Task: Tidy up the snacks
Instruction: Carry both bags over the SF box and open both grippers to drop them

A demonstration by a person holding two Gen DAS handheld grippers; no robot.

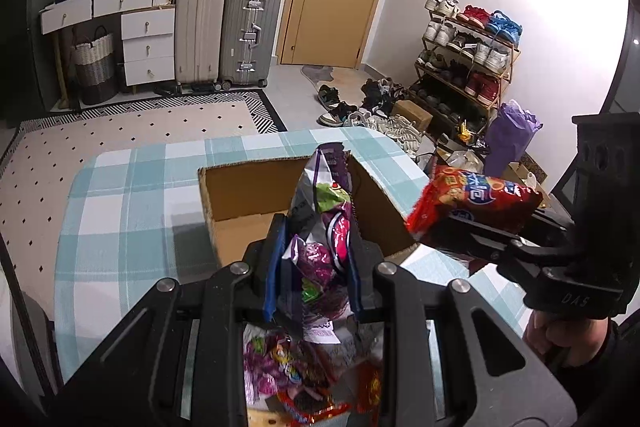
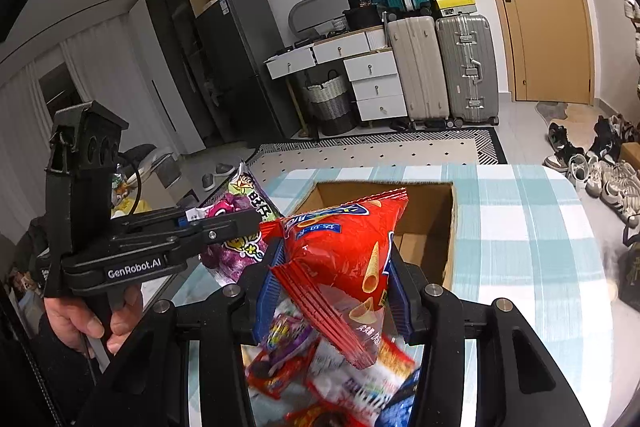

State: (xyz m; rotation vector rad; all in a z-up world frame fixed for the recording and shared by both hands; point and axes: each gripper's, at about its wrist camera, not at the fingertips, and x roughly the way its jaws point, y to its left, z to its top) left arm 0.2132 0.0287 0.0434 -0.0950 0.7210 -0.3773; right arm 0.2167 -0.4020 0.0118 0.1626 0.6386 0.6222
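Note:
My left gripper (image 1: 316,247) is shut on a purple and silver snack bag (image 1: 324,211) and holds it above the near edge of an open cardboard box (image 1: 240,187) on the checked tablecloth. My right gripper (image 2: 336,267) is shut on a red snack bag (image 2: 344,247), also held just in front of the box (image 2: 432,211). The red bag (image 1: 476,201) and right gripper show at the right of the left wrist view; the purple bag (image 2: 244,207) and left gripper show at the left of the right wrist view. The box looks empty inside.
A heap of loose snack packets (image 2: 320,379) lies on the table below both grippers, also in the left wrist view (image 1: 304,367). The blue-and-white checked table (image 1: 120,207) stands over a dotted rug. Suitcases, drawers, a door and a shoe rack (image 1: 468,59) stand beyond.

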